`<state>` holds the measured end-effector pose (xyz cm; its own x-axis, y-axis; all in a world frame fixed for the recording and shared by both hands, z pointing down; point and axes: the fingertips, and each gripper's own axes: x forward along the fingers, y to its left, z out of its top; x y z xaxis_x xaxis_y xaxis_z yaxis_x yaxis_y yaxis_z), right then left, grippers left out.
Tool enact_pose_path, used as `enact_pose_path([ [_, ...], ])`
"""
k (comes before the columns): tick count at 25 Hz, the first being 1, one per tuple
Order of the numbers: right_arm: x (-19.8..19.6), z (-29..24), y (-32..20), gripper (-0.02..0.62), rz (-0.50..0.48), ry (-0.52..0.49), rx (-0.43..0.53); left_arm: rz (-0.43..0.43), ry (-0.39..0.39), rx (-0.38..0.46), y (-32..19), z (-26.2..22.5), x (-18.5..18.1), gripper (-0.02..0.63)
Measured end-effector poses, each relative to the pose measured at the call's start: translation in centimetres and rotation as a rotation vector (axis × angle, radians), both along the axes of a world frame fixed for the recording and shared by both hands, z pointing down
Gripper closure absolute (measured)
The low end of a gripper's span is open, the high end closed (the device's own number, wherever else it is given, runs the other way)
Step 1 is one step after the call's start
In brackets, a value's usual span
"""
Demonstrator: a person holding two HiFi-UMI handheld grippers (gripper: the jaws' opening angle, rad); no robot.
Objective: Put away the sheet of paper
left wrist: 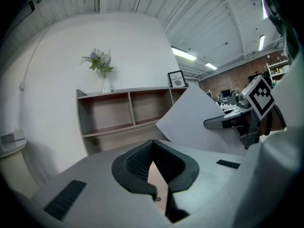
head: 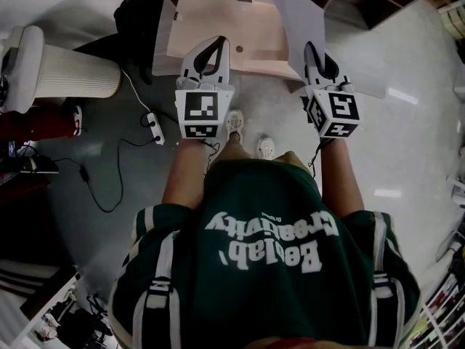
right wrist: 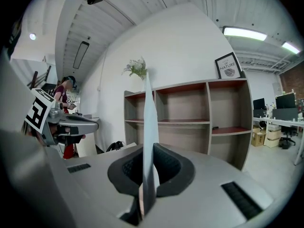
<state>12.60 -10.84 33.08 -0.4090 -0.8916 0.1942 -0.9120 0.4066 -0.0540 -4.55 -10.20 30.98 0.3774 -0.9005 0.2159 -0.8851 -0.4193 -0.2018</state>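
Note:
The sheet of paper (head: 305, 17) is white and stands on edge, pinched at its near end by my right gripper (head: 314, 49), which is shut on it. In the right gripper view the sheet (right wrist: 148, 118) rises as a thin strip from between the closed pads of the right gripper (right wrist: 150, 148). My left gripper (head: 216, 43) hangs to its left, above a pale pink flat folder-like board (head: 211, 27). Its tips touch with nothing gripped, as the left gripper view shows (left wrist: 152, 142). The sheet (left wrist: 194, 122) also shows there at the right.
An open wooden shelf unit (right wrist: 199, 108) stands straight ahead against the white wall, with a flower vase (left wrist: 102, 65) and a framed picture (left wrist: 177, 79) on top. On the floor to the left are a white ribbed cylinder (head: 73, 71), a power strip with cables (head: 152, 126) and a black bag (head: 142, 13).

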Motion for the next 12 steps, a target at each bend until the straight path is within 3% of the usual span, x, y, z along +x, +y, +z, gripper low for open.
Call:
enact_pose_path([
  [12, -6.9, 1.5, -8.4, 0.561, 0.055, 0.008, -0.047, 0.096, 0.002, -0.046, -9.8, 1.9, -5.4, 0.588],
])
